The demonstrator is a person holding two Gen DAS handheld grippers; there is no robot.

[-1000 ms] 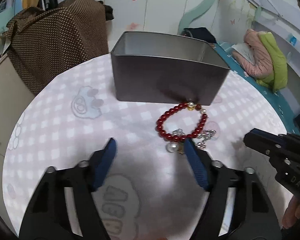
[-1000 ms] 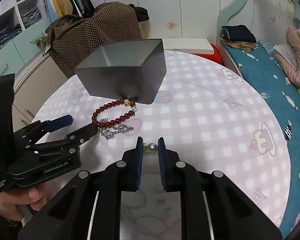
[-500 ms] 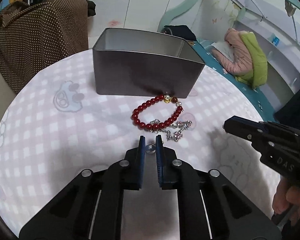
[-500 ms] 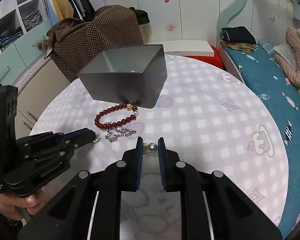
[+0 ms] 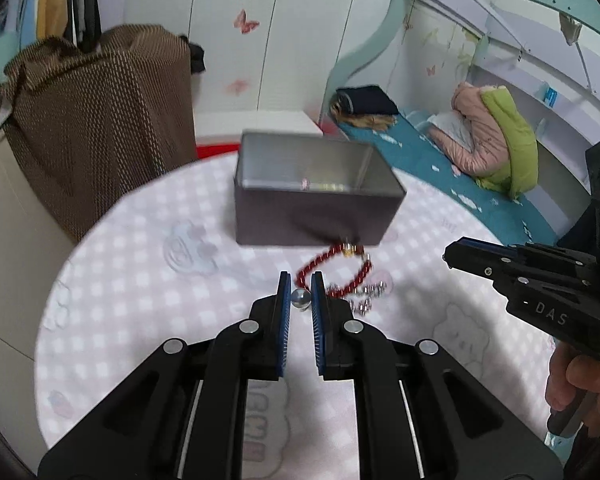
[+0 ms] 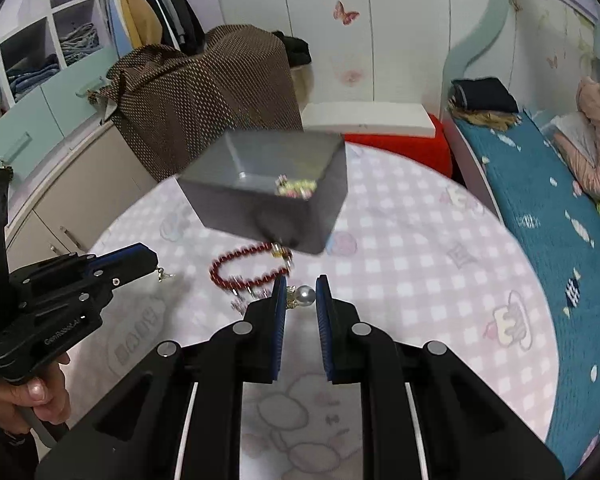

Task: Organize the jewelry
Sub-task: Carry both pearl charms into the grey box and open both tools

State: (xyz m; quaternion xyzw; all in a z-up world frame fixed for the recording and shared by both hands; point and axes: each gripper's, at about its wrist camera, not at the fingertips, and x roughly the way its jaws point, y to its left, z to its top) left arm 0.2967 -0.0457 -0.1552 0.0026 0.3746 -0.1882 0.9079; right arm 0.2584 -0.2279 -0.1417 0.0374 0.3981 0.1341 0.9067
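A grey open tin (image 5: 316, 216) stands at the back of the round table, with small jewelry (image 6: 296, 188) in its near corner. A red bead bracelet (image 5: 332, 276) and a silver chain (image 5: 370, 294) lie in front of it. My left gripper (image 5: 301, 286) is shut on a pearl earring (image 5: 301, 299), held above the cloth. My right gripper (image 6: 300, 286) is shut on a second pearl earring (image 6: 305, 295) with a gold hook. In the right wrist view the left gripper (image 6: 140, 260) hangs left of the bracelet (image 6: 244, 272), a gold hook dangling from its tip.
The table carries a pink checked cloth (image 5: 140, 280) and ends in a round edge. A brown dotted cover (image 5: 100, 120) drapes furniture at back left. A bed with a teal sheet (image 6: 540, 200) runs along the right. A person's hands hold both handles.
The left jaws closed on the pearl earring beside the bracelet and lifted it off the cloth. The right gripper kept its pearl and rose a little.
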